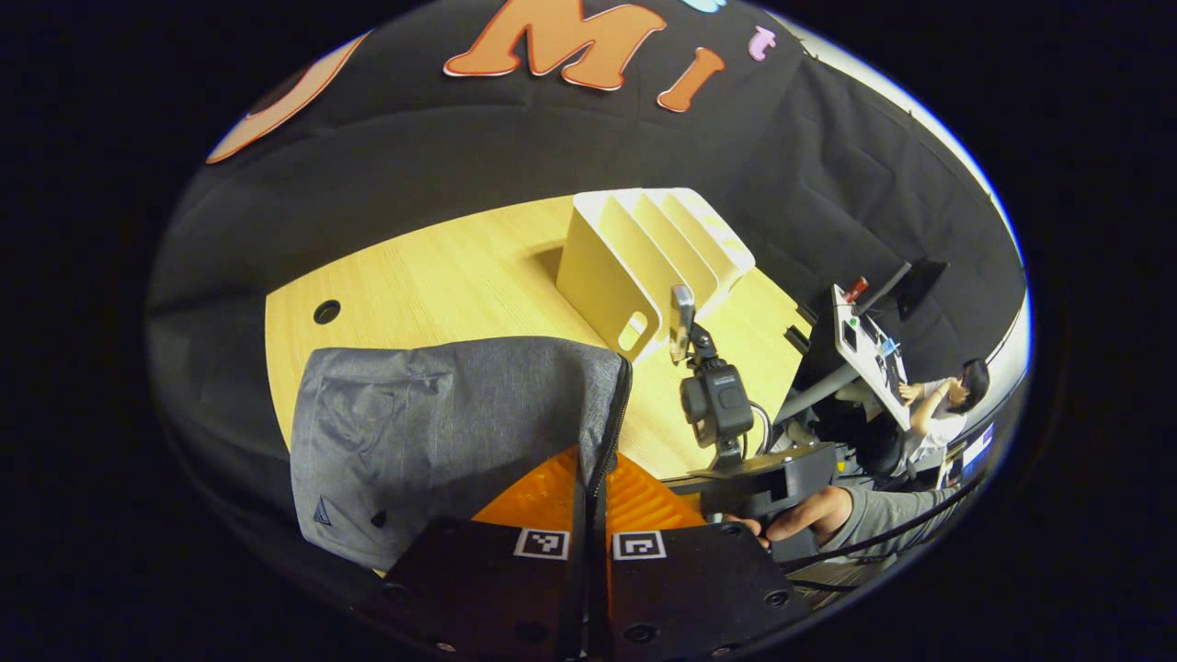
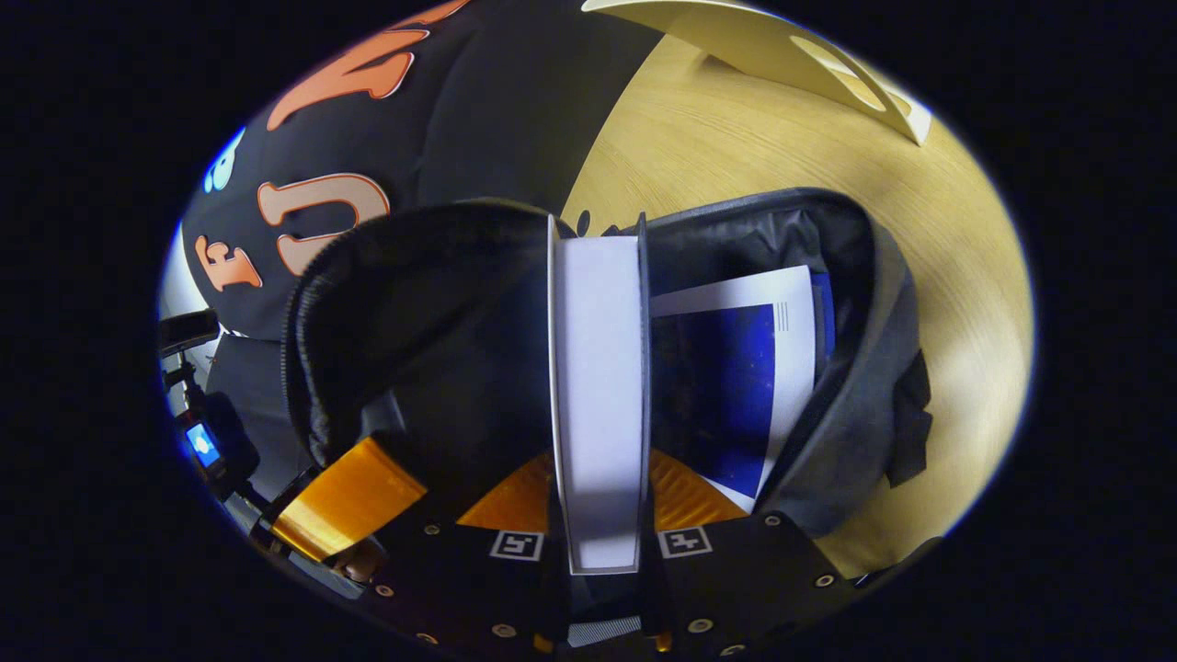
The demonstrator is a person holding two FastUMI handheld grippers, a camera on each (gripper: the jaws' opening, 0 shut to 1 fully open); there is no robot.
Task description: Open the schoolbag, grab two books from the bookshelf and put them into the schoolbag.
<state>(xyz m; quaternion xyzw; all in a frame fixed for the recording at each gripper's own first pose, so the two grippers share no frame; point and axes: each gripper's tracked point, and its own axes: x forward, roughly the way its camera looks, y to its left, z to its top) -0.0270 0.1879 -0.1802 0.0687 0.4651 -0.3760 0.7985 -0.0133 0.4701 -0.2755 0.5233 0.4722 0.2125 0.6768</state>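
A pale wooden table [image 1: 441, 276] fills the middle of the booth, its grain running lengthwise and a round cable hole [image 1: 326, 311] near its far left corner. Black cloth [image 1: 460, 156] hangs in soft folds behind and around it as the wall. Past the table's right end, beyond the cloth, a brighter room opens: a person [image 1: 947, 405] sits at a white desk [image 1: 869, 354] cluttered with small items, a dark monitor [image 1: 922, 280] above it. Light glares on the tabletop.
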